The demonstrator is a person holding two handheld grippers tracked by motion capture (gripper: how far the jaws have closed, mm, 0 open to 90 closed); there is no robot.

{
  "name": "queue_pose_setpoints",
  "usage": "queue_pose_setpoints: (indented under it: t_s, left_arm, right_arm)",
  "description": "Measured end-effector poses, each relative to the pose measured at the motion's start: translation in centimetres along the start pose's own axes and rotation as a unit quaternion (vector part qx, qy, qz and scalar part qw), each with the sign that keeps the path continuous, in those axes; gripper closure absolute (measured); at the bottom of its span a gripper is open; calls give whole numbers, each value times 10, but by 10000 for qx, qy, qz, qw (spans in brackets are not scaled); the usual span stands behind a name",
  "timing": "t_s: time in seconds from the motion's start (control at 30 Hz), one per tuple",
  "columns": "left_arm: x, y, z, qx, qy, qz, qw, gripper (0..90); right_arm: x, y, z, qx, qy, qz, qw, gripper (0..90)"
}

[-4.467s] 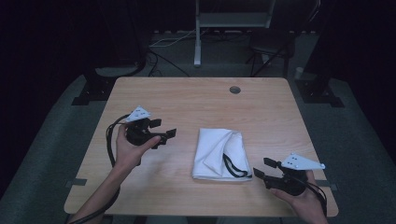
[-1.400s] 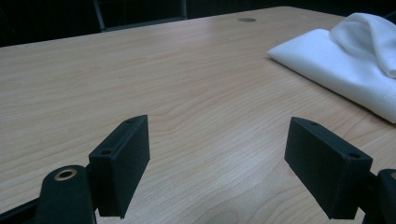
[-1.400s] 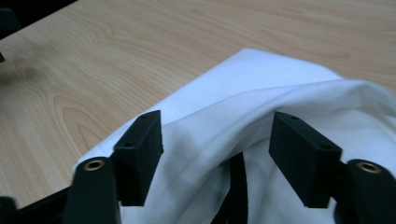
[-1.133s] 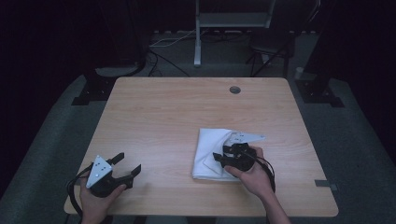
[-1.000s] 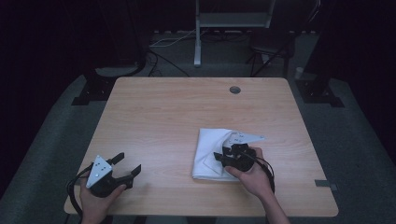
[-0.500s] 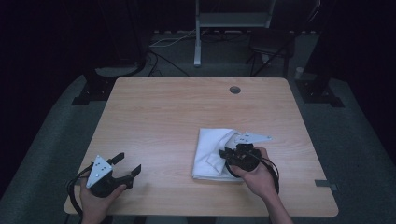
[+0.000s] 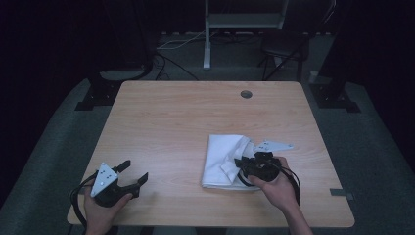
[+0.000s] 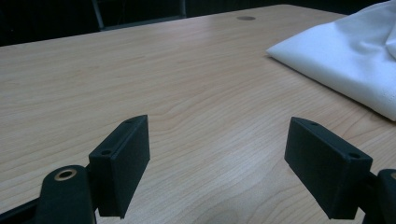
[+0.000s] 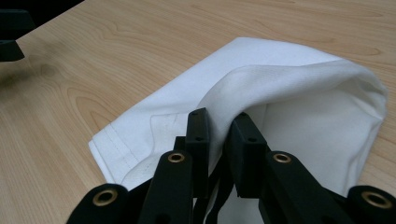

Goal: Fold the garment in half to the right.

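A folded white cloth (image 7: 220, 156) lies on the wooden table (image 7: 195, 117), right of centre. My right gripper (image 7: 241, 165) is at its right side, pointing left. In the right gripper view, the right gripper (image 9: 219, 116) has just been closing and is now shut on a raised fold of the cloth (image 9: 280, 93), which is pinched between the pads. My left gripper (image 7: 134, 170) rests at the table's front left corner, open, well away from the cloth. The left gripper (image 8: 219, 140) has nothing between its fingers; the cloth (image 8: 355, 56) lies farther off.
A round cable hole (image 7: 246, 94) sits near the table's far edge. Beyond the table are a dark floor, a metal stand (image 7: 208, 34) and cables. Bare wood spans the table's left and far parts.
The right hand has shifted slightly to the right at the cloth's edge and its jaws have closed on the fold. The left hand has stayed put.
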State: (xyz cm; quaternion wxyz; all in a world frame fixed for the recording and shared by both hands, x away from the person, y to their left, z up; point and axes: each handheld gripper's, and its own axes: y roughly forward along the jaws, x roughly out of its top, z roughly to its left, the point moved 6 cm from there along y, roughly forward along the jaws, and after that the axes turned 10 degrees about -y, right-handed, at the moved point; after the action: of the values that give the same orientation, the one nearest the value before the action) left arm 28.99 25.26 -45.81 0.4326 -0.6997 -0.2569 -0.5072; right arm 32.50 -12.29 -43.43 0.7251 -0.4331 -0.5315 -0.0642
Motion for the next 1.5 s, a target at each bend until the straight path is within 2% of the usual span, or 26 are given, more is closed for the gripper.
queue_pose_setpoints:
  t_s: [0.67, 1.13, 1.33, 1.5]
  left_arm:
    - [0, 0, 0, -15, -29, 27, 10000, 219]
    - [0, 1, 0, -25, -63, 41, 10000, 219]
    - [0, 1, 0, -16, -58, 43, 10000, 220]
    - [0, 1, 0, -31, -58, 48, 10000, 220]
  right_arm:
    - [-14, -13, -8, -125, 61, 94, 9999, 782]
    - [-31, -25, -20, -384, 80, 250, 9989, 770]
    - [-21, -28, -8, -306, -200, 184, 9992, 688]
    - [-15, -19, 4, -148, -438, 196, 9987, 611]
